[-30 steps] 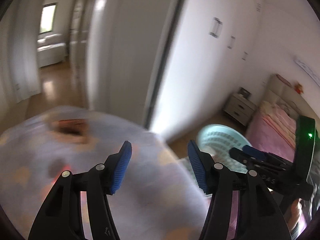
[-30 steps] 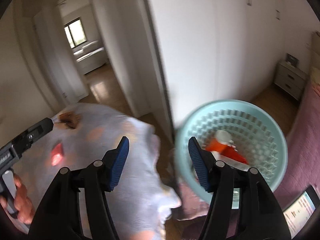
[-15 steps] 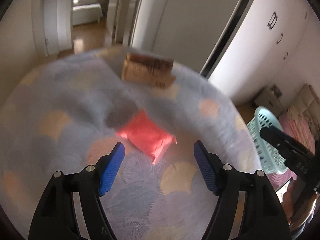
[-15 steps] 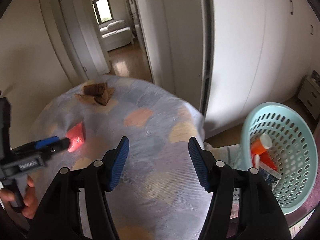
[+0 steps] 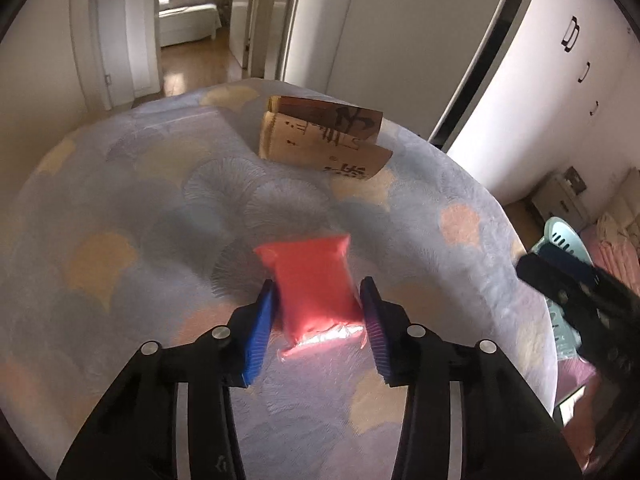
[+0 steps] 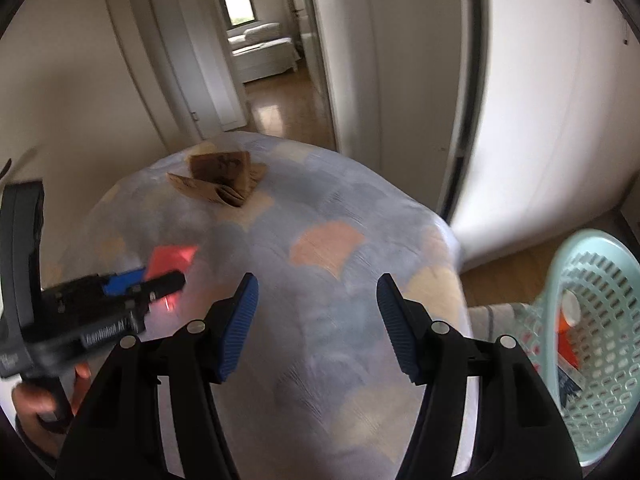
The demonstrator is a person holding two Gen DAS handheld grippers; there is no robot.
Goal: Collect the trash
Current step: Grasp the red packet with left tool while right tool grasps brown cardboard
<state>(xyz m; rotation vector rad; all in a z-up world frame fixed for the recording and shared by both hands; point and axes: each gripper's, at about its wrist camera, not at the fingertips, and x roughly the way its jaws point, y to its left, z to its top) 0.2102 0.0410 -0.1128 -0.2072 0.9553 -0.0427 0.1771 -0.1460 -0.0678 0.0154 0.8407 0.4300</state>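
Observation:
A red foil packet (image 5: 316, 276) lies on the round surface under a pale blue patterned cover (image 5: 160, 200). My left gripper (image 5: 320, 312) straddles it, its jaws closing, and both blue pads touch the packet's sides. The right wrist view shows the same packet (image 6: 172, 258) at the tips of the left gripper (image 6: 160, 280). A folded brown paper piece with dark writing (image 5: 324, 136) rests farther back on the cover. My right gripper (image 6: 318, 304) hovers open over the cover with nothing between its fingers. A mint plastic basket (image 6: 608, 408) stands at the right, holding an orange and white item (image 6: 568, 332).
White wardrobe doors (image 5: 540, 80) rise behind the covered surface. An open doorway (image 6: 272, 80) leads over wooden floor to a room with a white sofa. A pink bed (image 5: 616, 256) and a small nightstand (image 5: 560, 196) sit at the far right.
My left gripper swung from the wardrobe side over the cover, came down on the red packet, and its jaws narrowed around it. The right gripper swung left, away from the basket.

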